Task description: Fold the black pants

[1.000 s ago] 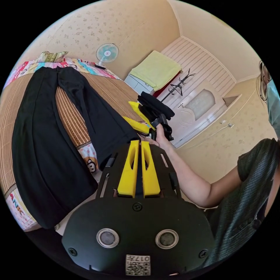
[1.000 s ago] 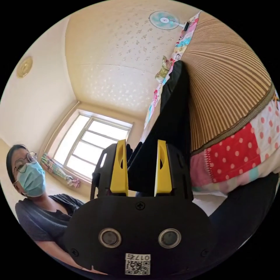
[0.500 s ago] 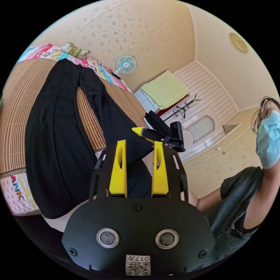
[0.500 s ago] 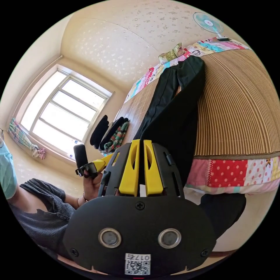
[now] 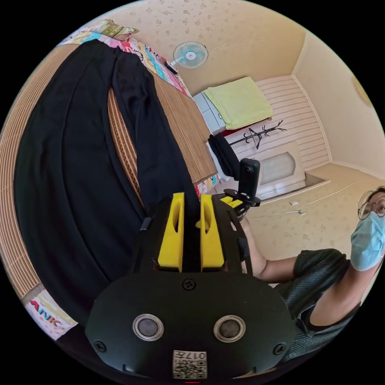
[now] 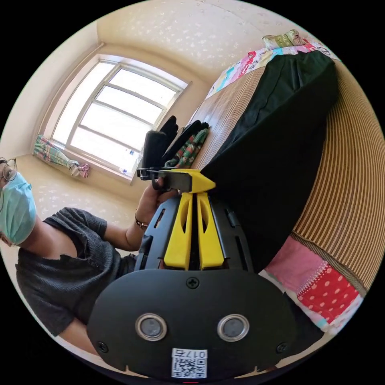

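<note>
The black pants [image 5: 72,160] lie spread lengthwise on a woven mat [image 5: 176,116] on the bed, their legs running to the far end. My left gripper [image 5: 191,196] is shut on the near edge of the pants, with black cloth filling the slit between its yellow jaws. In the right gripper view the pants [image 6: 276,132] hang over the bed's edge, and my right gripper [image 6: 192,195] is shut on their near corner. The left gripper [image 6: 188,181] sits just above it, almost touching. The right gripper [image 5: 232,200] shows close beside the left one.
A person [image 5: 333,280] sits low beside the bed. A fan [image 5: 190,55], a cabinet under a green towel [image 5: 238,100] and a coat rack [image 5: 260,134] stand past the bed. Folded clothes [image 6: 186,144] lie near the window [image 6: 116,116]. A pillow [image 6: 282,39] lies at the far end.
The right gripper went from open around the pants' edge to shut on it. The left gripper opened, then shut on the pants. Both hands came closer together.
</note>
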The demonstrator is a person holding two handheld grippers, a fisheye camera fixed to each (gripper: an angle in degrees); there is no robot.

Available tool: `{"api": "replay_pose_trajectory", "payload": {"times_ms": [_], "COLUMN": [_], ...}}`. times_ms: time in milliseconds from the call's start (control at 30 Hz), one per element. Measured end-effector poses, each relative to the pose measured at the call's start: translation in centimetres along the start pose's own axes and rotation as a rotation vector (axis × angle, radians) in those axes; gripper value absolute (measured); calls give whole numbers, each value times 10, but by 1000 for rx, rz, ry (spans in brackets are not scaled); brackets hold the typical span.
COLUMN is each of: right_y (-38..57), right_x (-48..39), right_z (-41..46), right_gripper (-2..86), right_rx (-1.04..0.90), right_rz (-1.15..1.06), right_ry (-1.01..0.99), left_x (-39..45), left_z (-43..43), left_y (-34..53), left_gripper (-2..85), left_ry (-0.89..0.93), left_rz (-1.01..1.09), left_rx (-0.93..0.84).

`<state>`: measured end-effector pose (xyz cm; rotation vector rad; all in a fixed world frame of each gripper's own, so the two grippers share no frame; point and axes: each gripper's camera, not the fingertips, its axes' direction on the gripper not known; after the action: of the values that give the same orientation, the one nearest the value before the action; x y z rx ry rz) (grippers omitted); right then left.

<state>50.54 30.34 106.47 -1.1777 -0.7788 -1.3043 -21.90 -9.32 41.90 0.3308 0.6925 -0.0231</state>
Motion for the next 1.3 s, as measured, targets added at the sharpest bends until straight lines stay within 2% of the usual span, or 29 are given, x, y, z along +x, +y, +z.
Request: {"api": "replay_pose_trajectory", "payload": {"times_ms": [100,267,433,633,733,800,900,1033,1100,1200,1300], "right_y": [-17,-88,-200,-289,-322,-341,-383,-463,-504,-560,-600], "right_x": [27,103,190,268,284,282,253,149,107,55,34], "right_z": [-26,-106,-164,-180,-172,-166,-151,-92,-49,20,66], "right_gripper": [18,37,102,144,100,62,38,27,25,23,24], "right_rx": [-62,81,292,440,446,434,381,337,272,220,253], "right_rz": [-29,123,271,406,439,446,435,191,57,-94,-106], "right_ry": [-25,232,505,446,450,508,702,1060,1158,1174,1013], "left_x": [-3,-10,-11,-8,-6,-6,-7,-1,4,13,18], "left_z": [-12,-35,-50,-66,-76,-81,-91,-111,-127,-162,-202], "left_y": [2,3,5,3,-1,-3,-6,-2,5,22,42], "left_gripper": [42,36,35,29,27,25,19,7,3,1,4], "left_ry": [1,0,1,26,27,37,76,177,191,180,93], "left_rz": [-1,-16,-47,-75,-84,-92,-105,-87,-90,-107,-140], "left_rx": [17,42,79,101,103,103,107,139,172,242,303]}}
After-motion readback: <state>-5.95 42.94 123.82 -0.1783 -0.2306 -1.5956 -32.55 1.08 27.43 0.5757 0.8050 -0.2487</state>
